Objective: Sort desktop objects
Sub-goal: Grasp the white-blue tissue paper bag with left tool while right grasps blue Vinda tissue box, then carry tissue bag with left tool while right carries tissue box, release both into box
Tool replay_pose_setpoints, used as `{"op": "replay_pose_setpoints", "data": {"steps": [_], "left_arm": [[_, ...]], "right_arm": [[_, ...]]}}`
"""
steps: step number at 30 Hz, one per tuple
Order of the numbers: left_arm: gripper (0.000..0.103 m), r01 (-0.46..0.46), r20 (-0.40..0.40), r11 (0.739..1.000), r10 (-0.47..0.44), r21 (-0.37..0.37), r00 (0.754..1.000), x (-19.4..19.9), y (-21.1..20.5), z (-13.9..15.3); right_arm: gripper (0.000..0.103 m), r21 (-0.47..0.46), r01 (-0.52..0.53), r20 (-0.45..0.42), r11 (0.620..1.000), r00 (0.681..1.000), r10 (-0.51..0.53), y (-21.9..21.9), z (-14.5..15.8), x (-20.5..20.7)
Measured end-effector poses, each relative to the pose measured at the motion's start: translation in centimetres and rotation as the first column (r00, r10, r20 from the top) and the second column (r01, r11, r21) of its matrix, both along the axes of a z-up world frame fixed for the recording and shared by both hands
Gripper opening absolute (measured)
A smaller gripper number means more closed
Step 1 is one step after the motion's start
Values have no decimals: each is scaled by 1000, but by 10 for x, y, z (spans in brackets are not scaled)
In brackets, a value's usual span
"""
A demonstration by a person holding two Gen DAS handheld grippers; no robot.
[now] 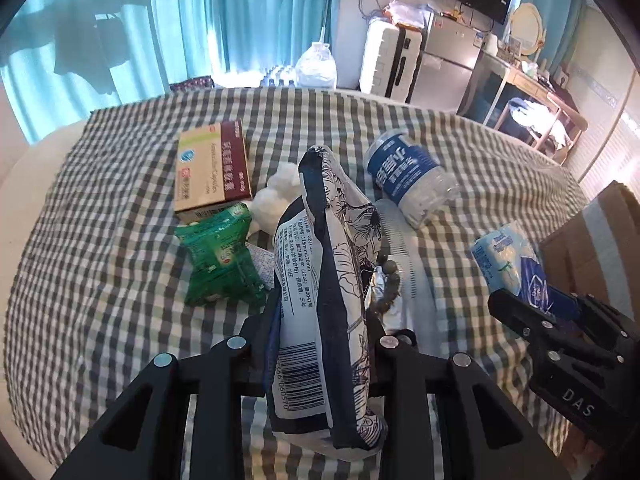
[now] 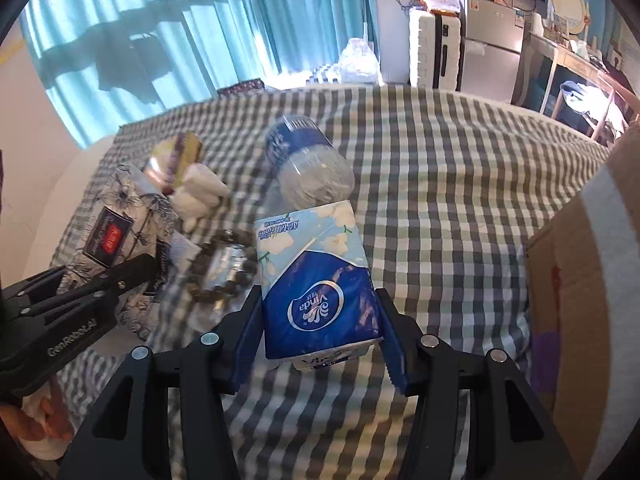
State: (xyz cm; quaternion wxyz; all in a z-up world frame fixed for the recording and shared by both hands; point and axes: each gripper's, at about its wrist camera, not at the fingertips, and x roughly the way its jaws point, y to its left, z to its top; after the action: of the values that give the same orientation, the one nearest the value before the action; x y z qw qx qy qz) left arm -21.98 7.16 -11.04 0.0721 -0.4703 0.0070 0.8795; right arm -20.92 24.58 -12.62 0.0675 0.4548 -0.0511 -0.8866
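The cardboard box [image 2: 576, 300] sits at the right. Left of it, the right gripper [image 2: 320, 320] squeezes the blue tissue pack [image 2: 316, 284]. Farther left, the left gripper [image 1: 320, 344] pinches the flowery pack [image 1: 324, 280]. Soft packs could slip and drop onto the beads [image 2: 224, 276].

"Vinda" on the blue tissue pack [image 2: 318, 304], "DAS" [image 1: 578, 402] and seemingly "GenRobot.AI" [image 2: 72, 338] on gripper bodies

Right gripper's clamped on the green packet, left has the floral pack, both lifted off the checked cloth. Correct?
Not quite. The right gripper is shut on the blue tissue pack, as the right wrist view shows. The green packet lies on the checked cloth. The left gripper does hold the floral pack.
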Motion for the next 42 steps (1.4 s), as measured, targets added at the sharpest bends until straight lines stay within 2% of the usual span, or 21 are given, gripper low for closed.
{"op": "replay_pose_setpoints", "data": {"steps": [7, 10, 14, 19, 22, 25, 28, 33, 42], "left_arm": [[29, -11, -93, 1000, 12, 22, 996, 36, -17, 59], [29, -52, -149, 998, 48, -20, 988, 53, -22, 89], [29, -40, -200, 999, 42, 12, 979, 73, -24, 128], [29, 28, -270, 998, -11, 58, 963, 97, -4, 171], [29, 84, -307, 994, -57, 74, 950, 109, 24, 192], [29, 166, -286, 976, -121, 138, 951, 112, 59, 204], [29, 241, -284, 960, -195, 140, 939, 114, 99, 208], [29, 341, -265, 929, -295, 147, 918, 113, 168, 196], [29, 450, -139, 887, -435, 102, 890, 86, 276, 123]], "right_arm": [[53, -37, -2, -90, 999, 996, -1, -3, 61, 48], [53, -38, 5, -139, 999, 990, -11, 0, 91, 73], [53, -36, 27, -216, 999, 976, -34, 12, 135, 104], [53, -6, 54, -311, 999, 949, -54, 27, 186, 134], [53, 8, 76, -348, 997, 935, -69, 43, 211, 151], [53, 10, 106, -358, 994, 929, -95, 65, 224, 159], [53, 9, 143, -352, 990, 927, -131, 93, 226, 163], [53, -23, 237, -293, 971, 927, -234, 161, 205, 156], [54, -55, 360, -178, 931, 914, -364, 262, 141, 135]]}}
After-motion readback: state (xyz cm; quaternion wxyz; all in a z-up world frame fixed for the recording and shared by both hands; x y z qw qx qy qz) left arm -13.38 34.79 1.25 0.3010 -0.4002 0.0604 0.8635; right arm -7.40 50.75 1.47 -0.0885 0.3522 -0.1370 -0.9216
